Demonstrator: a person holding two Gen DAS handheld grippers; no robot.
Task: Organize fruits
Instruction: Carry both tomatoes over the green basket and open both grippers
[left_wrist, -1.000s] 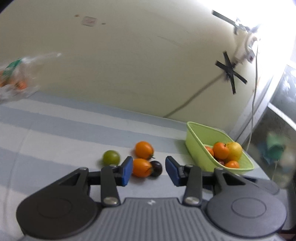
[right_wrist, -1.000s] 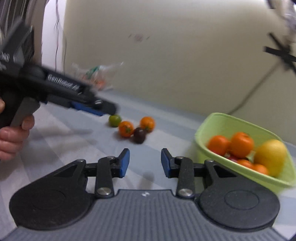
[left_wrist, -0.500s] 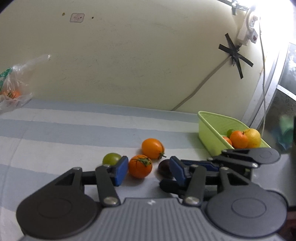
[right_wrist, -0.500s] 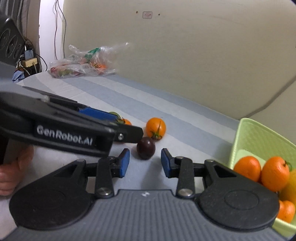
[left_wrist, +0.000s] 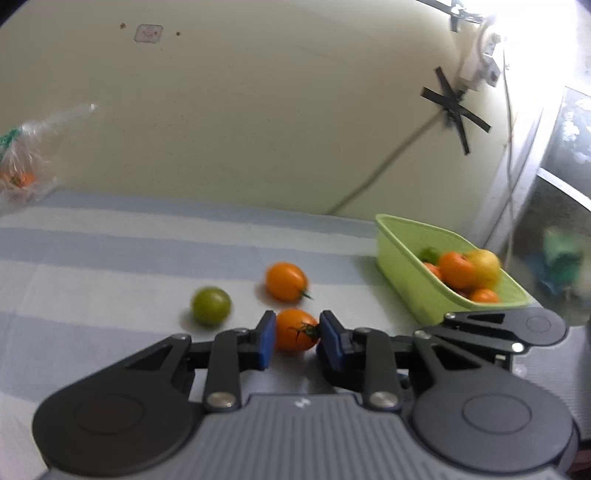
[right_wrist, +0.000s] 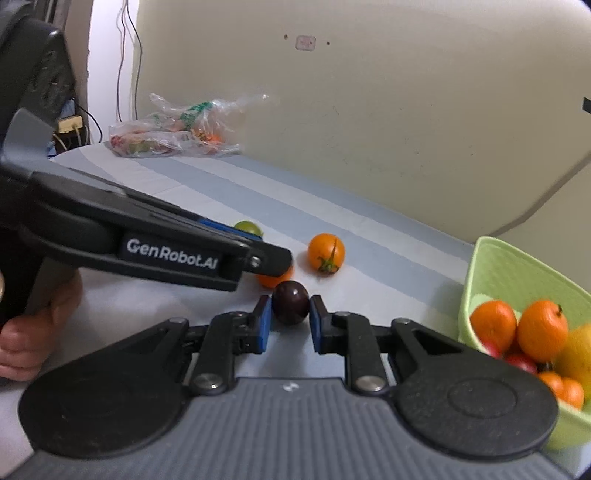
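Note:
My left gripper (left_wrist: 296, 341) is closed around an orange tomato (left_wrist: 295, 329) on the striped cloth, its blue pads touching both sides. My right gripper (right_wrist: 286, 325) is closed around a dark purple fruit (right_wrist: 290, 307) beside it. The left gripper also shows in the right wrist view (right_wrist: 269, 260), with the orange tomato (right_wrist: 274, 279) partly hidden under it. A second orange tomato (left_wrist: 286, 281) and a green tomato (left_wrist: 210, 306) lie loose just beyond. A lime green basket (left_wrist: 402, 258) holds oranges and a yellow fruit; it also shows in the right wrist view (right_wrist: 491, 266).
A clear plastic bag of produce (right_wrist: 173, 127) lies at the far left end of the cloth against the wall. A cable and black tape cross (left_wrist: 452, 107) are on the wall behind the basket. My hand (right_wrist: 33, 332) holds the left gripper's handle.
Both grippers moved forward and narrowed their jaws: the left onto the orange tomato, the right onto the dark purple fruit. The other fruits have not moved.

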